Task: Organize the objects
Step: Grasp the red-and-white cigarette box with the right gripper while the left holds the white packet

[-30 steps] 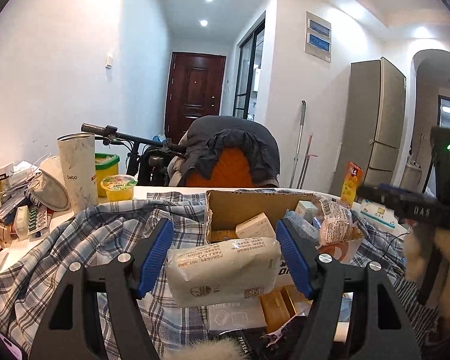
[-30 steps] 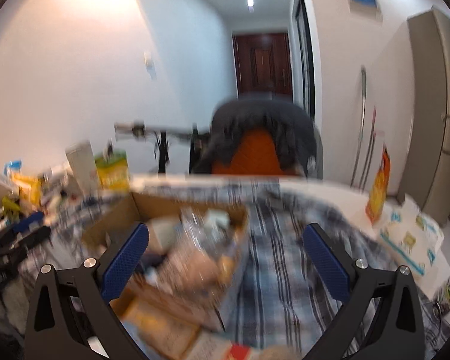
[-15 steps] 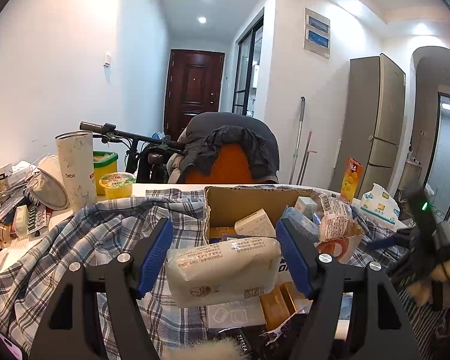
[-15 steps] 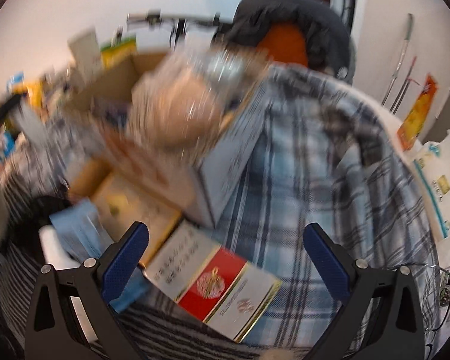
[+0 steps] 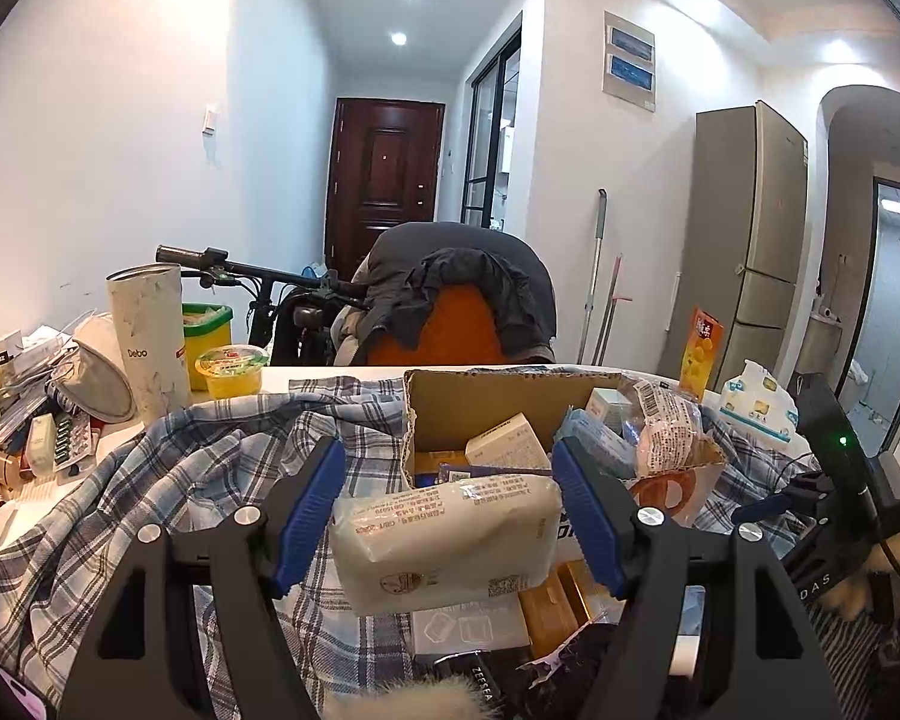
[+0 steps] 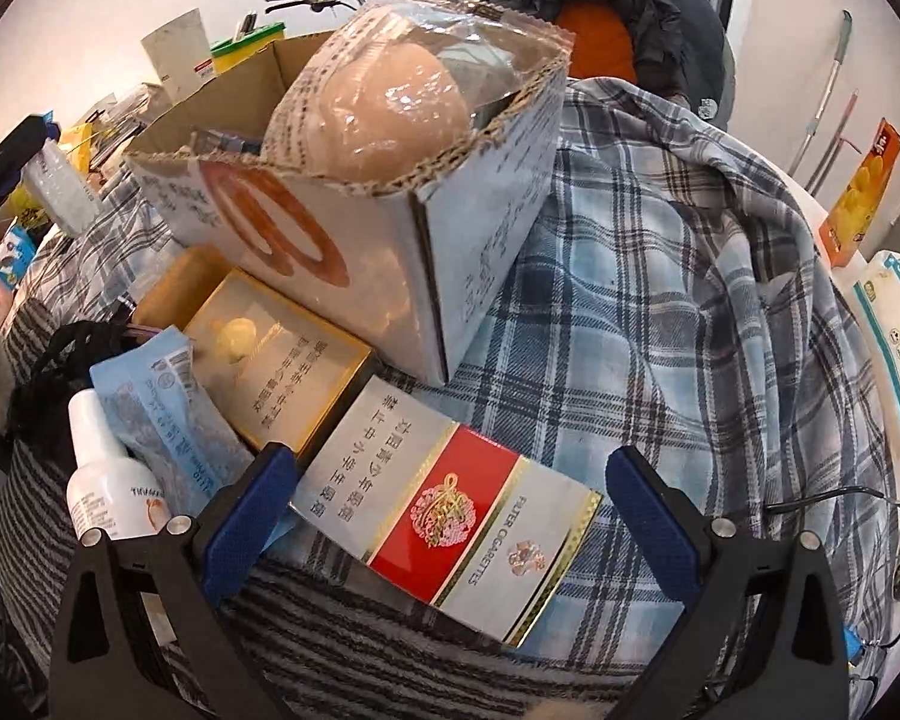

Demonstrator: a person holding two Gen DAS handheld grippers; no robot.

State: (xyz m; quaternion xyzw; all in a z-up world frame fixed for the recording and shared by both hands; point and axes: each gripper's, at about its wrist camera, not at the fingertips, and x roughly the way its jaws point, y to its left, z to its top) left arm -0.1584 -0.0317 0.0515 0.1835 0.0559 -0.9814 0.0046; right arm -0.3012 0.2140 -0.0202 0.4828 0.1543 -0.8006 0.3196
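My left gripper (image 5: 450,513) is shut on a white soft packet (image 5: 444,540) and holds it in front of an open cardboard box (image 5: 468,402) full of small boxes and bags. My right gripper (image 6: 450,519) is open and empty, low over a red and white cigarette carton (image 6: 450,513) that lies between its fingers on the plaid cloth (image 6: 660,300). The same cardboard box (image 6: 360,228) stands just beyond, with a wrapped bun (image 6: 384,108) on top. The right gripper also shows at the right edge of the left wrist view (image 5: 810,498).
A gold box (image 6: 270,360), a blue pouch (image 6: 162,402) and a white bottle (image 6: 108,480) lie left of the carton. A white tumbler (image 5: 147,336), a jelly cup (image 5: 231,369) and clutter stand at the left. An orange box (image 6: 864,186) and tissue pack (image 5: 756,402) sit at the right.
My right gripper has dropped and tilted down toward the cigarette carton, which now lies between its open fingers. My left gripper still holds the white packet in about the same place.
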